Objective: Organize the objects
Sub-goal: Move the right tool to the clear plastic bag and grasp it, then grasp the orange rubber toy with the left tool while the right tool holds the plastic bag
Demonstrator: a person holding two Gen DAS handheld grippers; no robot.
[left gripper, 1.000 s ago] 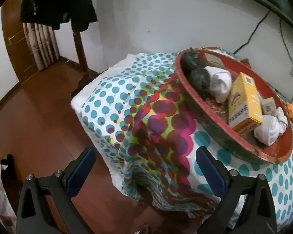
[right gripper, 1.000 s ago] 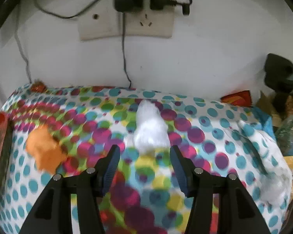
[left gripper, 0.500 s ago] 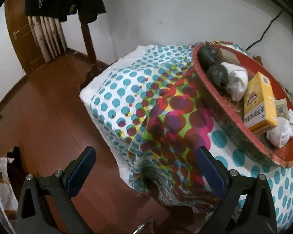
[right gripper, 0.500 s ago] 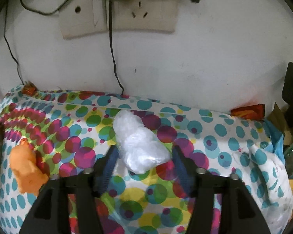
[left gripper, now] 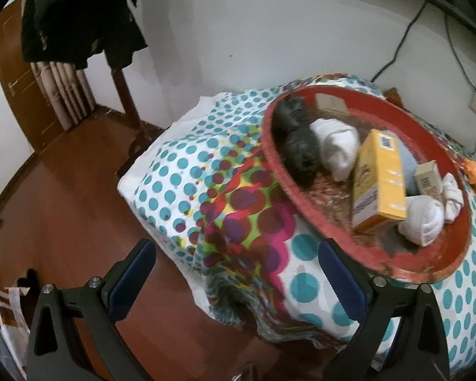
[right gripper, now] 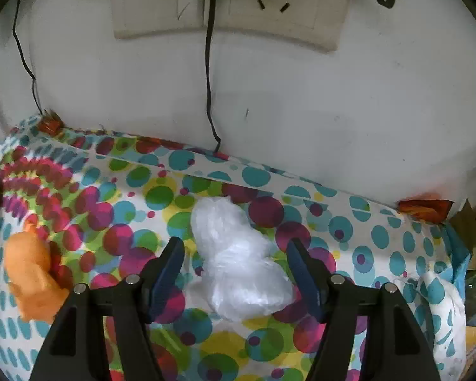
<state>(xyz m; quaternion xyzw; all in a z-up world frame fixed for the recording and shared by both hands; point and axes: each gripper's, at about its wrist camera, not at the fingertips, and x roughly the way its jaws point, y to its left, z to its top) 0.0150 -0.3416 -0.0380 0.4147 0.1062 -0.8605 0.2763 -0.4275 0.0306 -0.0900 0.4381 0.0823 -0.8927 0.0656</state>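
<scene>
1. Right gripper [right gripper: 234,270]: jaws spread wide, nothing clamped. They have just been opening. A crumpled clear plastic bag [right gripper: 238,260] lies between them at frame centre; the pads do not press on it.
2. Left gripper [left gripper: 234,273]: jaws apart and empty, at the bottom of its frame over the near corner of the spotted tablecloth [left gripper: 212,184].
3. The plastic bag rests on the cloth, well below the wall socket [right gripper: 225,3] at top.
4. An orange lump [right gripper: 31,276] sits on the cloth at the left edge of the right wrist view, apart from the bag.
5. A red round tray [left gripper: 428,273] fills the right of the left wrist view. It holds a yellow box [left gripper: 380,184], white rolled cloths [left gripper: 336,146], dark bundles [left gripper: 298,149] and small cartons [left gripper: 428,181].
6. Wood floor [left gripper: 63,190] at left; dark clothes [left gripper: 79,16] hang upper left.
</scene>
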